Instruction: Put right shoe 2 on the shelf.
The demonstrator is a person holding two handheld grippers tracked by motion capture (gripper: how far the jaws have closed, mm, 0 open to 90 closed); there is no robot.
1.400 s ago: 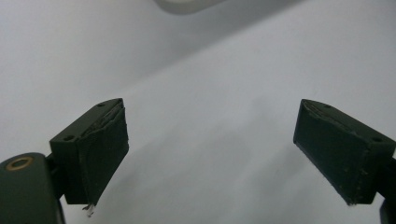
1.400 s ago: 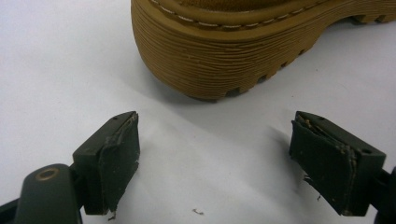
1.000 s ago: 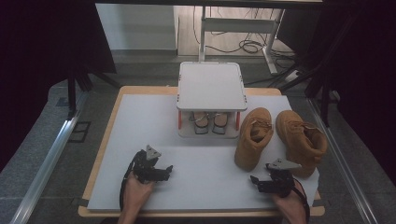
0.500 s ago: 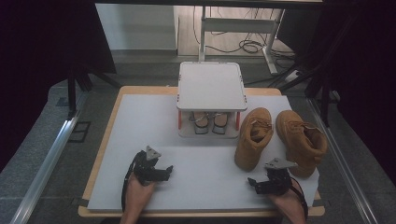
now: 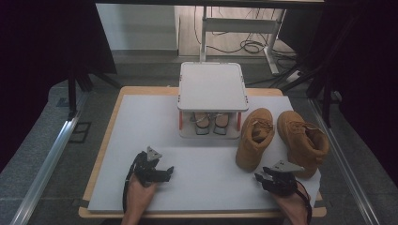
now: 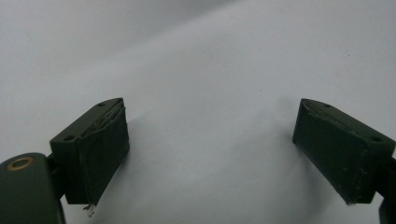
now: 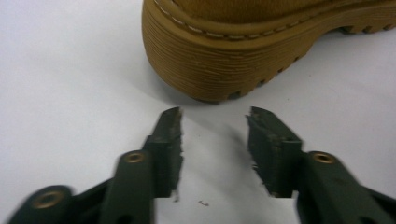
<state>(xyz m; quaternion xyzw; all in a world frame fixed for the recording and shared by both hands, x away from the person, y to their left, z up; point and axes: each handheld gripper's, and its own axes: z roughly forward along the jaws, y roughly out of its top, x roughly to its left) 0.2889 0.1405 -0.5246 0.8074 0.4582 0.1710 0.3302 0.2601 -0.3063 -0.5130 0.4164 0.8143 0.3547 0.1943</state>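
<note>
The right gripper (image 7: 215,116), jaws just narrowed around nothing, faces a tan nubuck boot's (image 7: 261,42) ribbed rubber toe at upper centre. The left gripper (image 6: 210,140) gapes wide, empty, over the smooth white tabletop (image 6: 210,60).

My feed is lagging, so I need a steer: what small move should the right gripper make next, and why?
Probably ease the right gripper forward to the tan suede boot with the ribbed rubber sole and widen its jaws first. The jaws have just been closing, nothing is between them, and their gap looks narrower than the boot's rounded end just ahead. The left gripper hangs open over the white tabletop.
</note>
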